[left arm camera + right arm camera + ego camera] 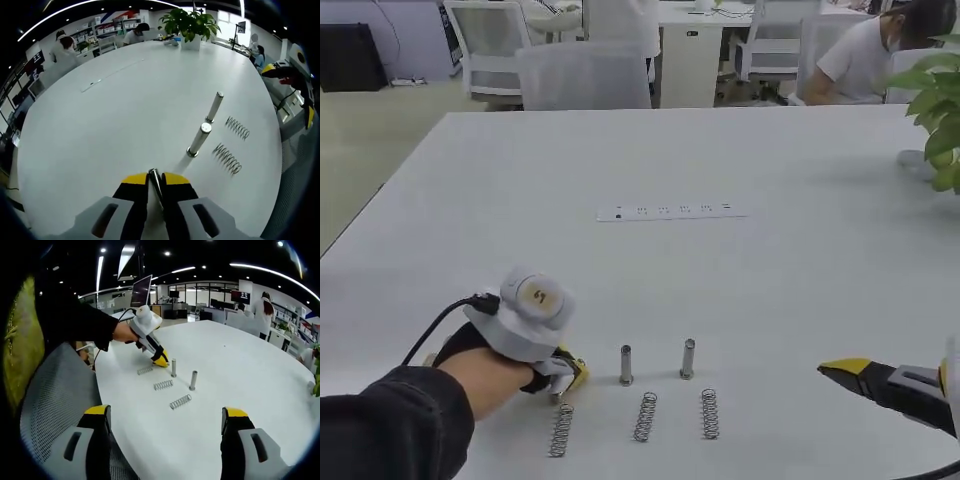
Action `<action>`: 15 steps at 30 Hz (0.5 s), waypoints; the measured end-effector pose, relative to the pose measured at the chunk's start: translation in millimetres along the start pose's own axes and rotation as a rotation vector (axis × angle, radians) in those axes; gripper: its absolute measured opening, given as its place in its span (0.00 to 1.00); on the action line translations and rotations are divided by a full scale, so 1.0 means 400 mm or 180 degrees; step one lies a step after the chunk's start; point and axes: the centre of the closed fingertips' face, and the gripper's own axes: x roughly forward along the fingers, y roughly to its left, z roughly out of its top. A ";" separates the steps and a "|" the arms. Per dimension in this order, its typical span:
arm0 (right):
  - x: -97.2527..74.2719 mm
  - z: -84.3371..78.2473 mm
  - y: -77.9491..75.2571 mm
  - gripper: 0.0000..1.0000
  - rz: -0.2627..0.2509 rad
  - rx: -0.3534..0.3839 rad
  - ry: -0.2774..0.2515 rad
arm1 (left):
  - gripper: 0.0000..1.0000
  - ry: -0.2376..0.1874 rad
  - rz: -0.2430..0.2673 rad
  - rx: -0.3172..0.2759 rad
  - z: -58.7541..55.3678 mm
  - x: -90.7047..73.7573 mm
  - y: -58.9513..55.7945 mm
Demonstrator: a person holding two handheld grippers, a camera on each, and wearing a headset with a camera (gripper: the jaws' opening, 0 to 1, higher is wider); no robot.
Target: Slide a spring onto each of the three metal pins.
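Wide white counter (740,270), and nothing is threaded yet! Right tool (166,411) hangs off to the side, jaws wide apart, empty. Left tool (155,176) sits low on the counter, jaws pinched on a thin metal rod, by my read the 3rd pin (155,183). The other 2 pins (626,364) stand bare. All 3 springs (646,416) lie flat just in front, so all 3 fits remain.

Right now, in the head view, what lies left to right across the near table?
left gripper, jaws shut on third pin → middle pin → middle spring → right pin → right spring → right gripper. The left spring overlaps the left gripper: omitted.
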 end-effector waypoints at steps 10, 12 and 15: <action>-0.001 -0.001 0.001 0.90 0.0001 0.0004 -0.0001 | 0.00 0.0026 -0.0008 -0.0015 -0.001 0.000 0.001; -0.001 -0.001 0.000 0.90 -0.0007 0.0001 -0.0001 | 0.00 0.0029 -0.0002 -0.0015 -0.002 0.000 0.003; -0.001 0.000 -0.001 0.90 -0.0010 0.0003 -0.0002 | 0.00 0.0044 -0.0007 -0.0010 -0.005 -0.002 0.002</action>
